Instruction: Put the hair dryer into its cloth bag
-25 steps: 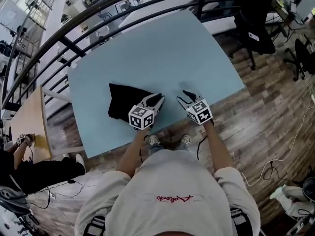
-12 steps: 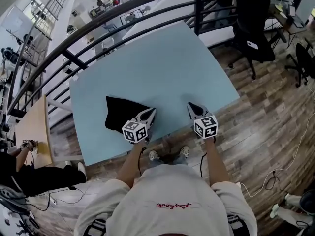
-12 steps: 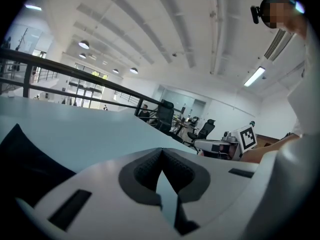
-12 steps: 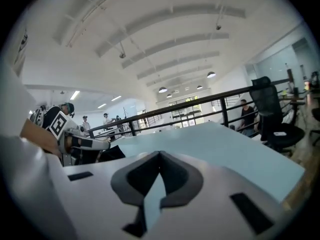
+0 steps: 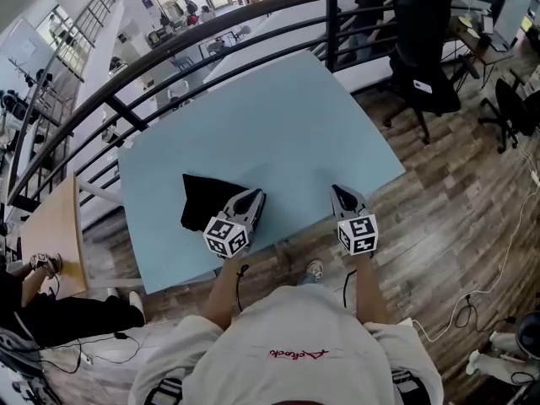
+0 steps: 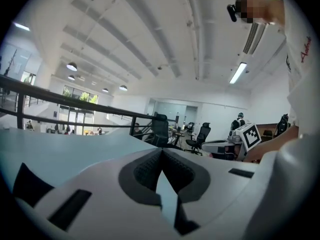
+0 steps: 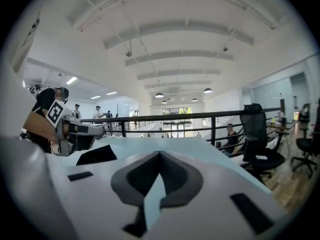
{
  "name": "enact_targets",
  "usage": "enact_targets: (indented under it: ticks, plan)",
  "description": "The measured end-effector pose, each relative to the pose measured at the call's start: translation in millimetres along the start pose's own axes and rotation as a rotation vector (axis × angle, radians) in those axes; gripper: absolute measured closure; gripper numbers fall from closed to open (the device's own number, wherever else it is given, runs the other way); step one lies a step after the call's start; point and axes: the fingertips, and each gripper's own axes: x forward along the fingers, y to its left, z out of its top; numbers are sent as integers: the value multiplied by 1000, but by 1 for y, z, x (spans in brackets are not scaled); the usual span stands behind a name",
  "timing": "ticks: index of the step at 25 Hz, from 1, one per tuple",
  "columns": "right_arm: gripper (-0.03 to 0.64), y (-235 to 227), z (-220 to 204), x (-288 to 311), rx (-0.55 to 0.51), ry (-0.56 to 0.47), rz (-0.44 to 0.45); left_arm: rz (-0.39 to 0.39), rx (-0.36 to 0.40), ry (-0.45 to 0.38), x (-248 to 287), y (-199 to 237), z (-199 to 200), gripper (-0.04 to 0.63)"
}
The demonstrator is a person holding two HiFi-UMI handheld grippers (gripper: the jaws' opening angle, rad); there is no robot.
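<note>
**Both grippers shut and pull back from the bag**

The blue table carries only the black cloth bag, which lies near its front left corner. No hair dryer shows in any view. It may be inside the bag, but that cannot be confirmed. The left gripper is just beside the bag's right edge. The right gripper is at the front edge, well apart from the bag. A second ago both had their jaws apart; now both are closed on nothing and drawn back. The task looks finished.

Just a pale blue bench, black railing behind, black chair near the corner, wood floor.
</note>
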Motion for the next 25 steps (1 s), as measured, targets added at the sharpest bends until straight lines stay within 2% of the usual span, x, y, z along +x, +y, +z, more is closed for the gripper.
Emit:
enact_targets:
  ticks: [5,13,18,25]
  plan:
    - [600,39,4,-18,-7,-6,-35,28,20,-55,-55,4,8,589]
    - [600,135,21,-29,-71,-27,-34,30,9,-86,-152,22,6,589]
    - [600,189,14,-45,-84,-21,-28,10,4,-95,-201,21,-1,589]
    - [600,239,-3,-83,-84,-18,-57,-10,-11,-114,-259,8,-17,589]
